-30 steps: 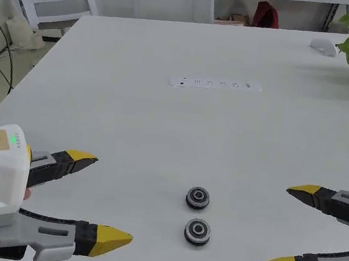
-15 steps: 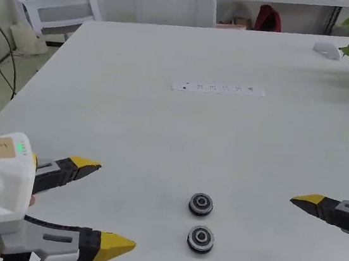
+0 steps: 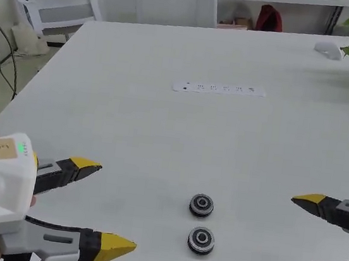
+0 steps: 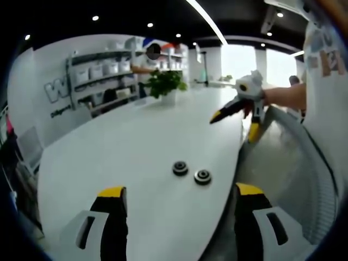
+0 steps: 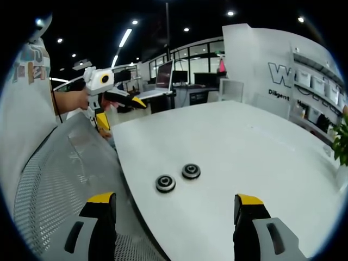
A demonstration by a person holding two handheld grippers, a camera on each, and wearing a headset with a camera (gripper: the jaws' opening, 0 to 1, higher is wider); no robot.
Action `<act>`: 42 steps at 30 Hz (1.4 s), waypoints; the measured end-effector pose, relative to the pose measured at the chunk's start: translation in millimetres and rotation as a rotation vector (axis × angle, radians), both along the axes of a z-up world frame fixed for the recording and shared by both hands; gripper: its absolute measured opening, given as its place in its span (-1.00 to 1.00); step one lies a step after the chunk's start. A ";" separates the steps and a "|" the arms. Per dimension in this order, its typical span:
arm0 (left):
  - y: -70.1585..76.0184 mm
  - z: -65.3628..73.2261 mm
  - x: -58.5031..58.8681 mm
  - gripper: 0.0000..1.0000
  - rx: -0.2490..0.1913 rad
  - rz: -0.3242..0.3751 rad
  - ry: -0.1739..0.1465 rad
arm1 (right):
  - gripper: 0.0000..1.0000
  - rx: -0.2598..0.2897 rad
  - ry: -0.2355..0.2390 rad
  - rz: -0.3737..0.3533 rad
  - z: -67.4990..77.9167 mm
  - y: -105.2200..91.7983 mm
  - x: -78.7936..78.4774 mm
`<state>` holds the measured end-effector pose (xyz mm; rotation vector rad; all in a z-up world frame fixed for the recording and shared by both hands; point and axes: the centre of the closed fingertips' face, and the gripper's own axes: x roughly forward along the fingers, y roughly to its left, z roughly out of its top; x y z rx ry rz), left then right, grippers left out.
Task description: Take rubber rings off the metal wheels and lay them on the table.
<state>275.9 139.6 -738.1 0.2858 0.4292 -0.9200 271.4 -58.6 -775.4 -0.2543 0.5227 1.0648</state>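
Left gripper and right gripper are shown with jaws spread wide and nothing held, over the near edge of the tabletop. Between them, close to that edge, the farther wheel and the nearer wheel lie flat, just beside each other. Each dark outer band is judged a rubber ring: soft, stretchy, grippy. The metal is judged stiff and liable to slide, so the ring is best pinched at the rim while the wheel is steadied.

Left claw and right claw, both grey with black sections and pointed yellow tips
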 end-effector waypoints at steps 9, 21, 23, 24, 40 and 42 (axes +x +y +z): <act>0.3 0.2 3.0 0.62 0.006 -0.003 -0.005 | 0.77 0.001 -0.004 0.010 1.0 3.8 3.3; 1.8 -0.3 8.6 0.61 0.011 -0.005 -0.006 | 0.75 0.002 -0.009 0.028 0.4 8.8 11.9; 1.3 -0.6 10.1 0.61 0.010 -0.007 -0.006 | 0.74 0.005 -0.006 0.029 -0.7 9.7 14.0; 0.6 -0.8 10.8 0.61 0.009 -0.010 -0.006 | 0.73 0.006 -0.004 0.030 -1.1 10.1 14.7; -9.1 -9.8 19.7 0.59 0.014 -0.045 0.009 | 0.62 0.004 -0.004 0.061 -12.7 19.7 26.7; -10.7 -10.8 20.9 0.58 0.012 -0.050 0.012 | 0.60 -0.001 -0.005 0.067 -15.2 20.3 28.6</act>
